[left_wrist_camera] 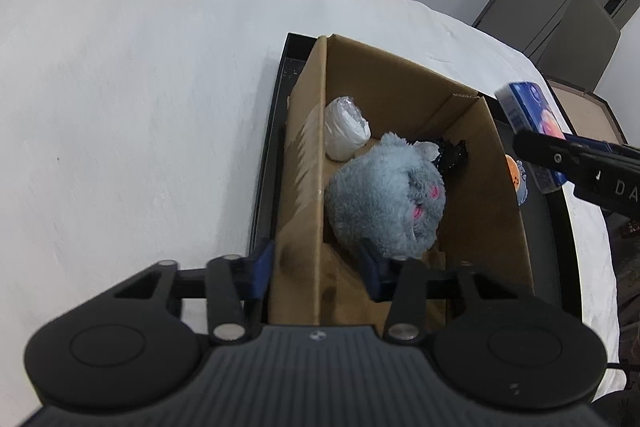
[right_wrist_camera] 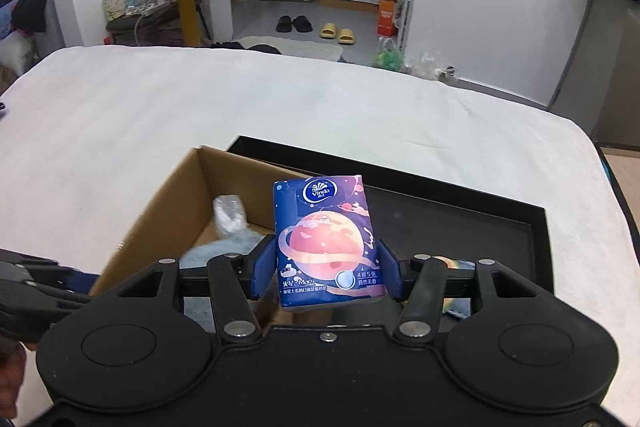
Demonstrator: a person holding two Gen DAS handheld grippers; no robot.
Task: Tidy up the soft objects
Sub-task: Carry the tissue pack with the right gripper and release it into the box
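Observation:
My right gripper (right_wrist_camera: 328, 275) is shut on a blue tissue pack (right_wrist_camera: 326, 239) with a planet print and holds it upright above the right wall of the cardboard box (right_wrist_camera: 160, 211). The pack also shows in the left wrist view (left_wrist_camera: 528, 115). The box (left_wrist_camera: 304, 147) holds a grey plush toy (left_wrist_camera: 384, 199), a white wrapped bundle (left_wrist_camera: 344, 131) and a black crinkled item (left_wrist_camera: 452, 153). My left gripper (left_wrist_camera: 318, 271) straddles the box's near left wall, one pad outside, one inside, with its jaws spread around the wall.
The box stands in a black tray (right_wrist_camera: 460, 223) on a white-covered table (left_wrist_camera: 140, 107). A small orange and blue item (left_wrist_camera: 516, 179) lies in the tray to the right of the box. Slippers and furniture stand on the floor beyond the table.

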